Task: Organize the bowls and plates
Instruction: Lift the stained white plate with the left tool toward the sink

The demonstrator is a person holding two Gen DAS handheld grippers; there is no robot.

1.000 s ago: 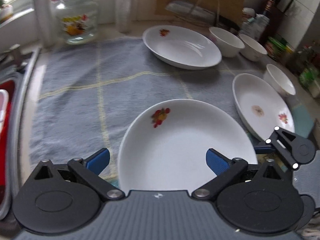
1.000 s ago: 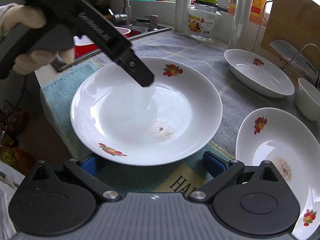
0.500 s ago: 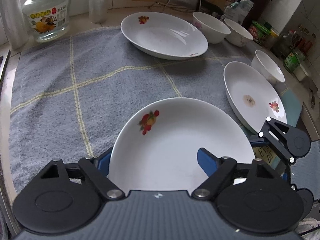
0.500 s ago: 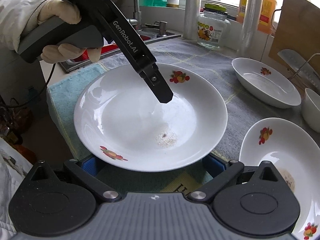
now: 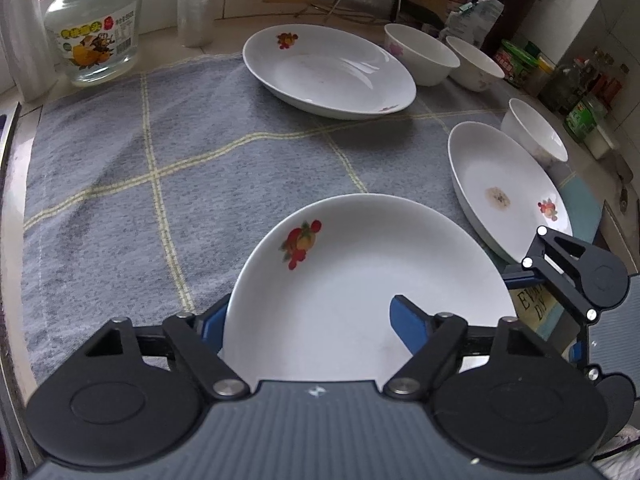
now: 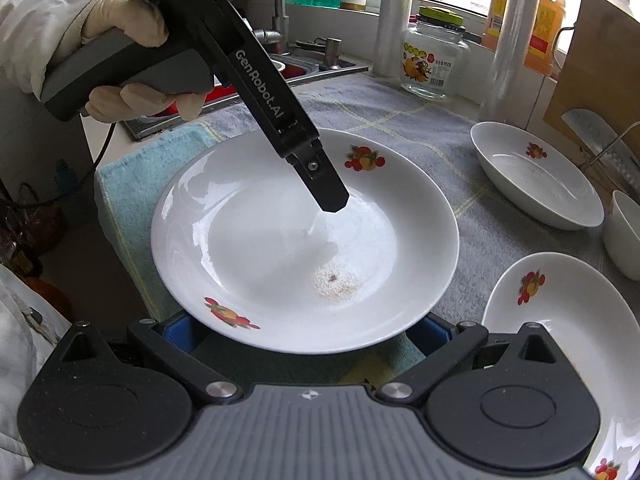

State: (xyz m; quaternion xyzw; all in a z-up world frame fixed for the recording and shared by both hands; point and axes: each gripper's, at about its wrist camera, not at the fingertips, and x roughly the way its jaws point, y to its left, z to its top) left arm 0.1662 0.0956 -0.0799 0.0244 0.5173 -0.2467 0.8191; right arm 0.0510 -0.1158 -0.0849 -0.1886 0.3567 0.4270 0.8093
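A white plate with fruit prints [image 5: 360, 280] [image 6: 304, 240] lies nearest me. My left gripper [image 5: 308, 320] is shut on its near rim, one finger over the plate, one under; from the right wrist view its upper finger [image 6: 324, 188] reaches over the plate's middle. My right gripper [image 6: 304, 332] is open, with its blue pads at the rim on the other side, below the plate. A second plate [image 5: 508, 188] [image 6: 560, 344] lies at the right, a third [image 5: 328, 72] [image 6: 536, 176] at the back. Three white bowls [image 5: 420, 54] [image 5: 474, 62] [image 5: 534, 132] stand at the back right.
A grey checked towel [image 5: 160, 168] covers the counter, with a blue towel [image 6: 136, 184] at its near edge. A glass jar [image 5: 94, 36] and a clear roll [image 5: 196, 0] stand at the back. A sink [image 6: 304, 68] lies at the left. Bottles and jars [image 5: 576, 84] crowd the right.
The left gripper closed in over the near plate's rim, which now sits between its fingers. In the right wrist view the plate tilted up a little and moved toward me.
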